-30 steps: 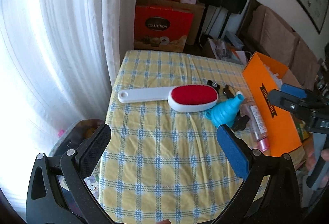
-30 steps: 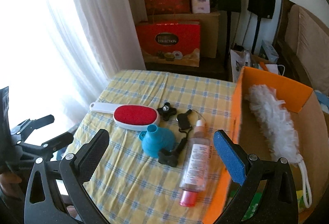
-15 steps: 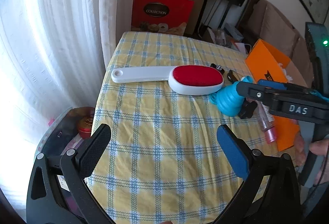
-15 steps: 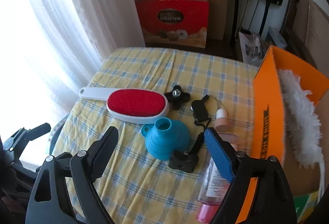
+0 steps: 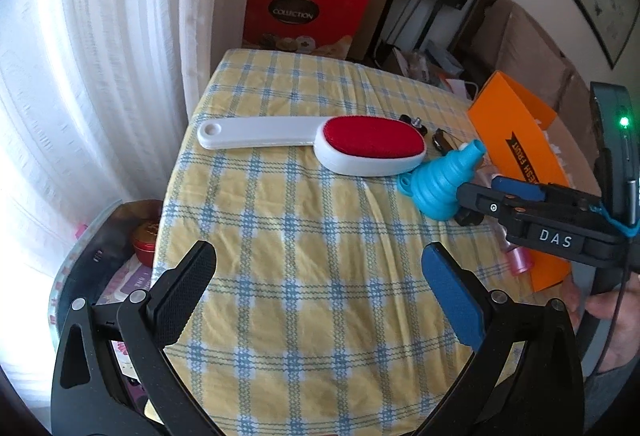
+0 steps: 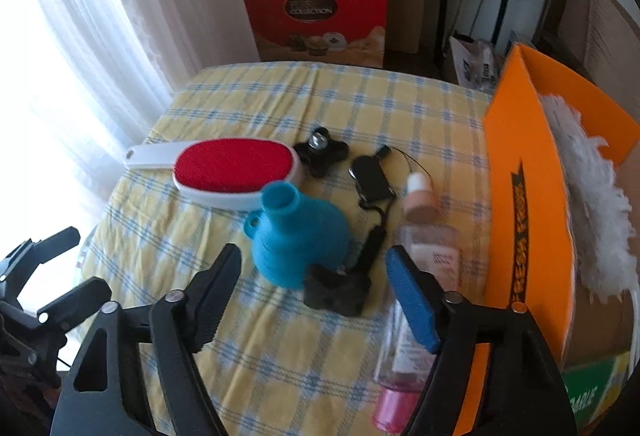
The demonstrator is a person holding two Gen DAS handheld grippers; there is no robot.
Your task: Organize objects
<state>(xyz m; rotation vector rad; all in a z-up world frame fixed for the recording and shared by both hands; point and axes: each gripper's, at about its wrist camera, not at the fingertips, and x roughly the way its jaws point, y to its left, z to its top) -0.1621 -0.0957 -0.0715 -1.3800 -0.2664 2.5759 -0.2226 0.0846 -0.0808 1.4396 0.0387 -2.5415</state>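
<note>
1. As the two grippers sink toward the bench (image 5: 304,276) draped in a yellow-and-blue checked cloth, the items on it fill more of both views than a second ago.
2. Left: the left gripper (image 5: 320,292) hovers over bare cloth, tilted steeply downward, its fingers spread wide and holding nothing.
3. Left of centre: the white plastic lint brush with a red fabric pad (image 6: 236,171) lies flat, handle toward the curtain.
4. Centre: the blue ribbed silicone funnel (image 6: 296,232) rests wide end down, touching the brush head. The right gripper (image 6: 316,296) has dropped toward it, and its fingers have just been narrowing from full spread to a middling gap; nothing is pressed between them yet. Funnel and black plastic knob (image 6: 336,290) lie just ahead of the tips, so either appears to be the intended pick.
5. Right of centre: a clear bottle with a pink cap (image 6: 416,300) lies along the box.
6. Right: the orange cardboard box (image 6: 520,220), already holding a white fluffy duster (image 6: 592,203), is the likely destination.
</note>
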